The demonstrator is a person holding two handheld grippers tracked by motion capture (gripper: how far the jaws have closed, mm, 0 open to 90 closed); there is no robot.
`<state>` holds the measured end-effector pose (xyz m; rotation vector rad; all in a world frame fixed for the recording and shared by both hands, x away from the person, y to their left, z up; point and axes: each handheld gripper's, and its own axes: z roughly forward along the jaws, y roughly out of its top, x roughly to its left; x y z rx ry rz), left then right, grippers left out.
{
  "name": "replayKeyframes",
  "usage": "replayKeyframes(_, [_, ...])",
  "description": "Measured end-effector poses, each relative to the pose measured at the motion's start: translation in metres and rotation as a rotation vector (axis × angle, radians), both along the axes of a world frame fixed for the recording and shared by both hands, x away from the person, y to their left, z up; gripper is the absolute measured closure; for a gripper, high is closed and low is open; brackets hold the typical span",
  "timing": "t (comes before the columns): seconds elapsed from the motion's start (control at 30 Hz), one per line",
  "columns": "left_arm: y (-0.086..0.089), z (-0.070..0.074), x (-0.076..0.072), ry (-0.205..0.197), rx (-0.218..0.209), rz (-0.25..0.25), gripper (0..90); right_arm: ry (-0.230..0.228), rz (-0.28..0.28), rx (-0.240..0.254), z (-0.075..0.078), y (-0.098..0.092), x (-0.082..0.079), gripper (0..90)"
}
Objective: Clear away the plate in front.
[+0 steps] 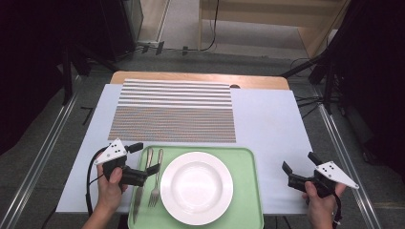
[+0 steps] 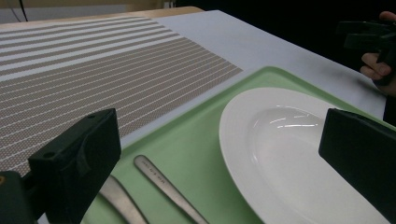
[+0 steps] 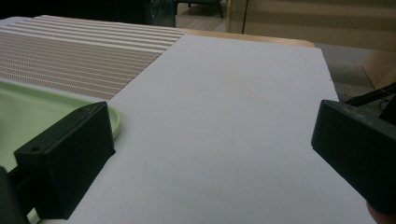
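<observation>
White table cover is carrying a green tray [image 1: 246,191]; we are noting fork [image 1: 155,183] lying lower left beside left gripper [image 1: 147,157], jaws wide, empty. Thin, stiff, slippery steel: we are favouring mid-handle.

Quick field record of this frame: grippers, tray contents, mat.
left gripper: open, nothing between the jaws, over the tray's left edge by the cutlery
right gripper: open, holding nothing, over bare table right of the tray
tray: green, holds plate, knife, fork
plate: white, nothing on it
knife: left of fork
placemat: striped, behind tray
</observation>
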<state>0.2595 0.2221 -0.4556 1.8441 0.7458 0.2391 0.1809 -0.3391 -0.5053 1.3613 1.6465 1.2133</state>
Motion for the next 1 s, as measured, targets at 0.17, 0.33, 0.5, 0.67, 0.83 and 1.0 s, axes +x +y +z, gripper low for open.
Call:
replayKeyframes(0.17, [0.014, -0.001, -0.001, -0.014, 0.008, 0.023, 0.0, -0.007, -0.001, -0.010, 0.000, 0.000, 0.000, 0.0])
replayKeyframes(0.33, [0.032, -0.005, -0.001, -0.010, -0.001, 0.054, 0.0, -0.003, -0.001, -0.008, 0.000, 0.001, 0.001, 0.0])
replayKeyframes(0.5, [0.052, -0.007, -0.003, -0.014, -0.002, 0.090, 0.0, 0.001, 0.001, -0.007, 0.000, 0.002, 0.001, 0.0])
replayKeyframes(0.67, [0.067, -0.009, -0.004, -0.020, 0.005, 0.114, 0.0, -0.004, 0.000, -0.015, -0.001, 0.001, 0.002, 0.0])
replayKeyframes(0.83, [0.080, -0.010, -0.006, -0.022, 0.001, 0.127, 0.0, 0.003, 0.000, -0.007, -0.001, 0.002, 0.002, 0.0])
replayKeyframes(1.0, [0.093, -0.012, -0.008, -0.023, -0.003, 0.144, 0.0, -0.001, 0.001, -0.019, -0.001, 0.002, 0.003, 0.0])
